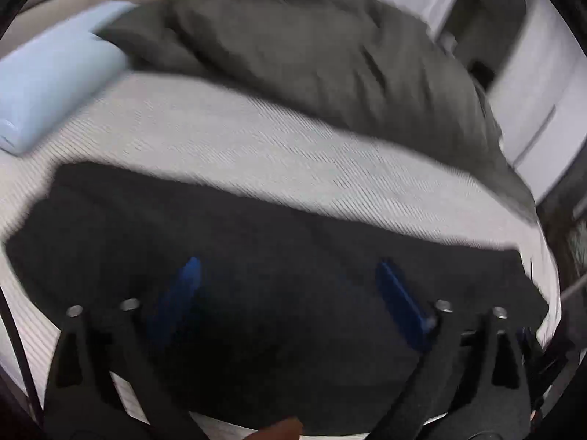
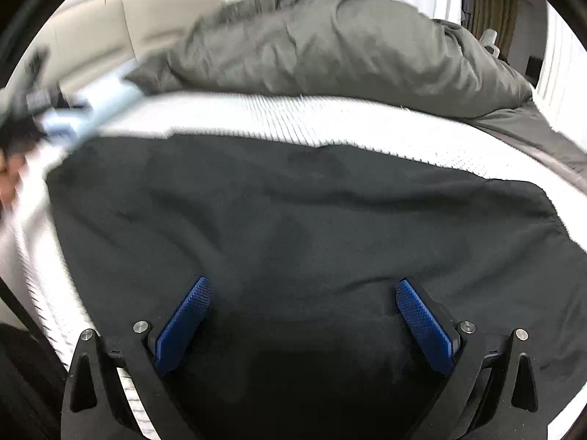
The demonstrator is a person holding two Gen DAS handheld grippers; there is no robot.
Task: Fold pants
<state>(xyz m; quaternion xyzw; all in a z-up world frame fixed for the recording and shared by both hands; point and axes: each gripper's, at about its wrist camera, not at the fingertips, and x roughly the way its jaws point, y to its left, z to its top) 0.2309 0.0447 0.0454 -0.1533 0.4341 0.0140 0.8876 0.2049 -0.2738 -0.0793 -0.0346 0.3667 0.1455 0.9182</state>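
Dark, nearly black pants (image 1: pixel 279 256) lie spread flat across the near part of a white ribbed bedsheet (image 1: pixel 256 139). In the left wrist view, which is blurred, my left gripper (image 1: pixel 290 267) hovers over the pants with its blue pads (image 1: pixel 185 286) wide apart and nothing between them. The right wrist view shows the same pants (image 2: pixel 293 220), lightly creased. My right gripper (image 2: pixel 302 288) stands open above the cloth, and its blue fingers (image 2: pixel 422 315) grip nothing. A blurred hand with the other gripper (image 2: pixel 33 110) shows at the far left edge.
A rumpled olive-grey duvet (image 2: pixel 348 51) is heaped along the far side of the bed. A light blue pillow (image 1: pixel 55 84) lies at the far left. A beige headboard (image 2: pixel 110 22) stands behind it. White curtains and a dark doorway are at the back right.
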